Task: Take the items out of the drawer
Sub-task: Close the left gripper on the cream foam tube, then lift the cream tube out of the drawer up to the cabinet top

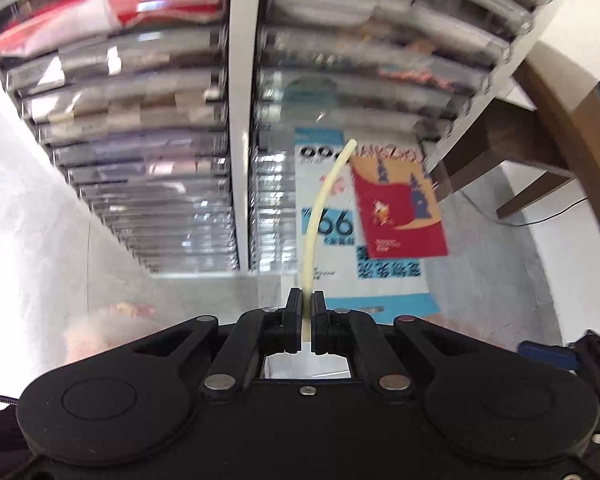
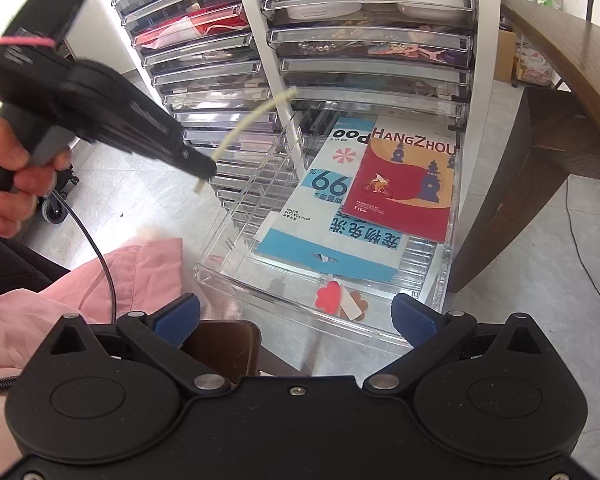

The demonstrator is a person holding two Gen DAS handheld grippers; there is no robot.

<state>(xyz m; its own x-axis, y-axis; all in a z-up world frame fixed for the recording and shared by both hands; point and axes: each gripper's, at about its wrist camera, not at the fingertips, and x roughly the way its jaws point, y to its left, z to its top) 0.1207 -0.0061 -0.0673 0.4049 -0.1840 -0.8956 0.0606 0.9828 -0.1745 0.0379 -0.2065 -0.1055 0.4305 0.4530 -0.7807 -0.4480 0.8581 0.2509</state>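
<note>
My left gripper is shut on a thin cream-coloured strip that curves up and away from its fingers. The right wrist view shows the same left gripper held by a hand, with the strip lifted above the pulled-out clear drawer. Inside the drawer lie a red Hangzhou booklet, a blue and white packet and small red and brown cutouts. My right gripper stands open in front of the drawer with nothing between its blue pads.
A tall cabinet of clear drawers in two columns rises behind the open drawer. A dark wooden table stands at the right, with a cable on the floor. Pink cloth and a brown stool top lie near the left.
</note>
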